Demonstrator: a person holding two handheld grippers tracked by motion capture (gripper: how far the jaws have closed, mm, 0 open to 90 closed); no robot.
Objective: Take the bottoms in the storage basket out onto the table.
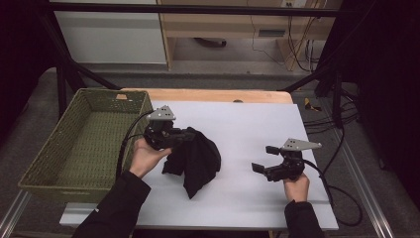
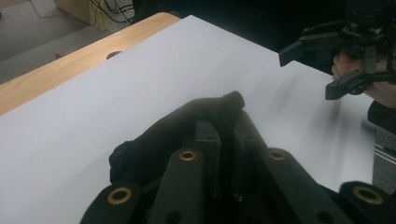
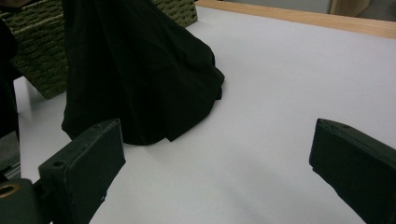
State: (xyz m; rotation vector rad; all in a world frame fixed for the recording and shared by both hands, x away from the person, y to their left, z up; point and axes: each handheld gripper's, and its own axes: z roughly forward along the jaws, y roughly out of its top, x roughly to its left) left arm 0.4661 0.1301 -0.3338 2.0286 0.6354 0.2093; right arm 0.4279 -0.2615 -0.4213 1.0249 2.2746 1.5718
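Left gripper jaws clamp the black cloth, part-lifted, not yet in the green woven basket; right gripper jaws stand apart.

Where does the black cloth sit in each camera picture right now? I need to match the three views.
High view: the black cloth is left of centre on the white sheet, pinched by the left gripper.
Left gripper view: bottom centre, bunched between that gripper's closed jaws.
Right gripper view: upper left, draping onto the sheet.
Shared landmark: the white sheet; the green basket also shows behind the cloth in the right gripper view.
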